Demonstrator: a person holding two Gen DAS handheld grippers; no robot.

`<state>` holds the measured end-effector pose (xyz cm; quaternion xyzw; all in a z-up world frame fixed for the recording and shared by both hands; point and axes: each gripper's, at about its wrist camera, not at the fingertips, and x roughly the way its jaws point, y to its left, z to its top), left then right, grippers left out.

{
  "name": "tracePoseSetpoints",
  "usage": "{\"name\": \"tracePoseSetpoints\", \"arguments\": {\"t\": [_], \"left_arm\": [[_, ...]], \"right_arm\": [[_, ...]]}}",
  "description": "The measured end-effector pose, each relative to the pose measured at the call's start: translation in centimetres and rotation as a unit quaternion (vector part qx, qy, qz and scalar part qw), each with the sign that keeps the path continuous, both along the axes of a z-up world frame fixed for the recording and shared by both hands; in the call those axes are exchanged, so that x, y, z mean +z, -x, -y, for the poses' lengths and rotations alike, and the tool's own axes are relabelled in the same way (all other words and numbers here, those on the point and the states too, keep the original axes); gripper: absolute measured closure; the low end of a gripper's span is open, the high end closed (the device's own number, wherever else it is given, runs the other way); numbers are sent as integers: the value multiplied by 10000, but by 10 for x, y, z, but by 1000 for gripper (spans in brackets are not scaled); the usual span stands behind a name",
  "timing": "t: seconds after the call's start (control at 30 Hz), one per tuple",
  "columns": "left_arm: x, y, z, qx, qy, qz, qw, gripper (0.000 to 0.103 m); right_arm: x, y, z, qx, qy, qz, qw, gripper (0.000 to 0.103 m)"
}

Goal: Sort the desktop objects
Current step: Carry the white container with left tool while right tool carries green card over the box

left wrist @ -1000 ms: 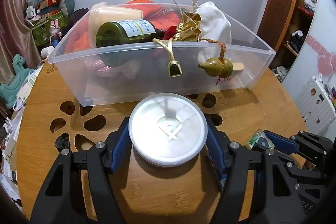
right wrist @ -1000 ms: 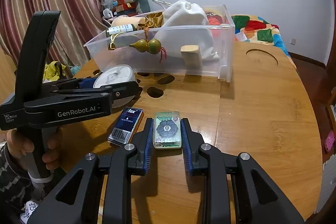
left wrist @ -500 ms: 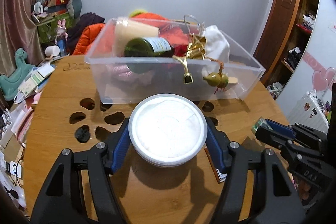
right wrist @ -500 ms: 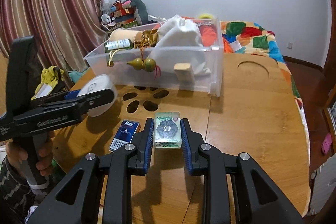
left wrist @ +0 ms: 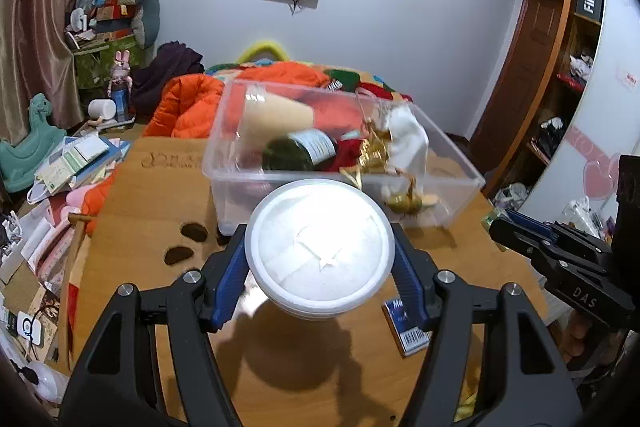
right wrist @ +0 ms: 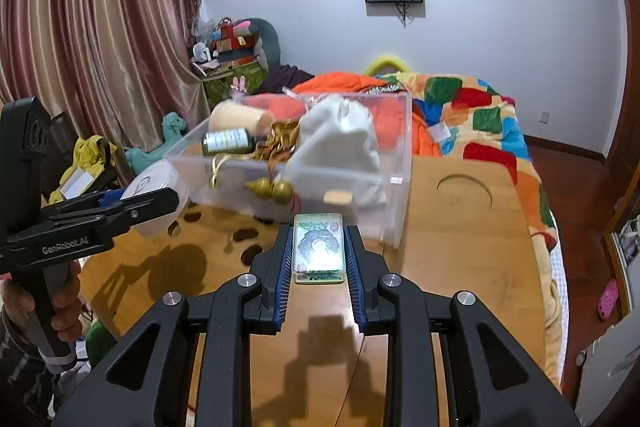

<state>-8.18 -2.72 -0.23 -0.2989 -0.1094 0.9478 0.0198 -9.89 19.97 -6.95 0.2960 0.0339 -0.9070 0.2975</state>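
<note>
Clear plastic bin [left wrist: 248, 183] on wooden counter [left wrist: 160, 195]; contents: green bottle [left wrist: 298, 153], cream cup [left wrist: 276, 115], white cloth bag [right wrist: 340, 143], gold ribbon [left wrist: 372, 151], gourd charm [right wrist: 274, 189]. Blue card box [left wrist: 406, 325] flat on counter. Left tool [left wrist: 320, 259] clamped on round white lidded tub [left wrist: 320, 247], held above the counter, just before the bin. Right tool [right wrist: 319, 251] clamped on small green-patterned packet [right wrist: 319, 247], likewise before the bin.

We see matte black plastic grippers [right wrist: 318, 251], blue ribbed pads [right wrist: 283, 267] inside fingers, silver screws behind, white "GenRobot.AI" lettering.
</note>
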Motion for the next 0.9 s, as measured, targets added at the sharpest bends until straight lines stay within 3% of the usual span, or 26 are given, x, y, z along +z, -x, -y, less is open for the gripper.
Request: {"name": "tracePoseSetpoints", "arguments": {"t": [0.23,0.4,0.57,0.9], "left_arm": [[16,15,12,-83,-171,-117,9998,37],[26,33,12,-173,-35,-158,9997,37],[28,55,16,-357,-324,-92,9988,37],[29,94,6,-473,-76,-3,9989,37]], "right_arm": [[17,18,3,11,-2,-145,9999,81],[22,34,5,13,40,-150,9999,81],[23,54,10,18,-4,-168,9999,81],[16,86,21,-52,-169,-122,9998,81]]}}
